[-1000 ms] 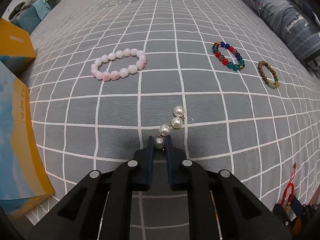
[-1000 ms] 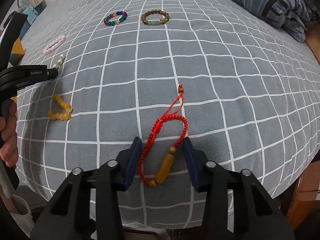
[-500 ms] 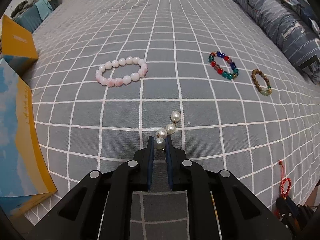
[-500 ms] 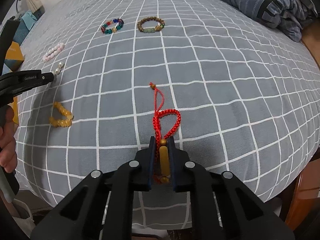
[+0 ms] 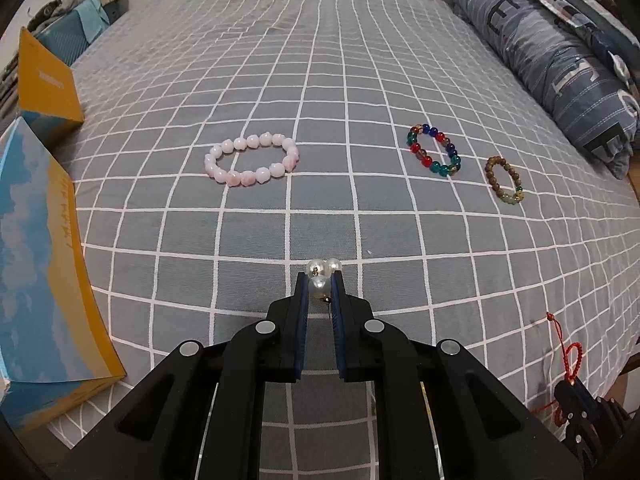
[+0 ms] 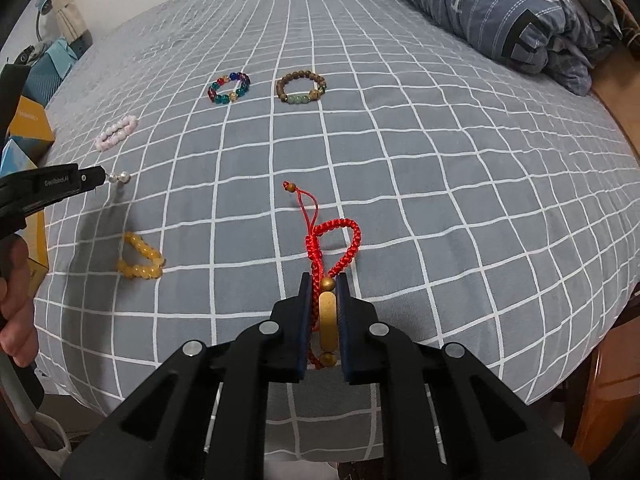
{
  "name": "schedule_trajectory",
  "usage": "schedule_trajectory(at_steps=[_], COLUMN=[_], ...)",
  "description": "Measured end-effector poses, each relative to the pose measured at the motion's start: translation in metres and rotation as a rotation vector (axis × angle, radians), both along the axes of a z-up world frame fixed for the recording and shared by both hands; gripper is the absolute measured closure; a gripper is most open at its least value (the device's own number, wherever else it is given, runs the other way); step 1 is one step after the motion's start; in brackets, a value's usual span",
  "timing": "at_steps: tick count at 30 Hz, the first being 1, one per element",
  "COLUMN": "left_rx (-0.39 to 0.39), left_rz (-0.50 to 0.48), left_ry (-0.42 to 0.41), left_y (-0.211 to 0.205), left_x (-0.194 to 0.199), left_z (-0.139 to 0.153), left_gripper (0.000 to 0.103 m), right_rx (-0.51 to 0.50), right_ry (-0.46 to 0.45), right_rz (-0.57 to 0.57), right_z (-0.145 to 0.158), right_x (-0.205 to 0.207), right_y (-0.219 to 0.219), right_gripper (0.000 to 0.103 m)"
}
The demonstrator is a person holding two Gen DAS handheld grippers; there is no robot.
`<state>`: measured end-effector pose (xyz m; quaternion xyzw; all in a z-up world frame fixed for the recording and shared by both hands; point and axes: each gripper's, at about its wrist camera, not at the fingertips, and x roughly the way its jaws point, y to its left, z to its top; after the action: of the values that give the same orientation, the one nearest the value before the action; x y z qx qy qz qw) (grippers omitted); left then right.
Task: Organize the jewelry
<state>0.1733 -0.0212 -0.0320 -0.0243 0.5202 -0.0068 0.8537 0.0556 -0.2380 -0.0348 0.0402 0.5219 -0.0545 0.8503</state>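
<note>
My left gripper [image 5: 320,286] is shut on a short string of white pearls [image 5: 322,270] and holds it above the grey checked bedspread [image 5: 360,80]; it also shows in the right wrist view [image 6: 105,178]. My right gripper [image 6: 325,286] is shut on a red braided cord bracelet [image 6: 334,240] by its long yellow bead, and the cord loop hangs forward. On the bed lie a pink bead bracelet [image 5: 251,159], a multicoloured glass bead bracelet [image 5: 434,150], a brown wooden bead bracelet [image 5: 505,180] and a yellow bead bracelet [image 6: 140,256].
A blue and yellow box [image 5: 40,264] and a smaller yellow box [image 5: 46,84] stand at the bed's left edge. A folded blue-grey duvet [image 5: 560,52] lies along the right. The bed's front edge drops away below my right gripper. A wooden bed frame [image 6: 612,360] shows at right.
My right gripper closed on the red cord bracelet and lifted it. My left gripper rose with the pearls, which now bunch at its tips instead of trailing on the bed.
</note>
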Motion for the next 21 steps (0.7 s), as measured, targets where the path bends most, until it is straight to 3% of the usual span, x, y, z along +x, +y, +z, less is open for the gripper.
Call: schedule_trajectory(at_steps=[21], left_rx=[-0.023], left_rz=[-0.022], left_ry=[-0.108], left_y=[0.002], left_x=[-0.026], left_z=[0.04], left_gripper=[0.092], right_rx=[-0.011], right_ry=[-0.117], right_rz=[0.015], right_z=[0.027], right_x=[0.002], right_y=[0.009], right_gripper=[0.092])
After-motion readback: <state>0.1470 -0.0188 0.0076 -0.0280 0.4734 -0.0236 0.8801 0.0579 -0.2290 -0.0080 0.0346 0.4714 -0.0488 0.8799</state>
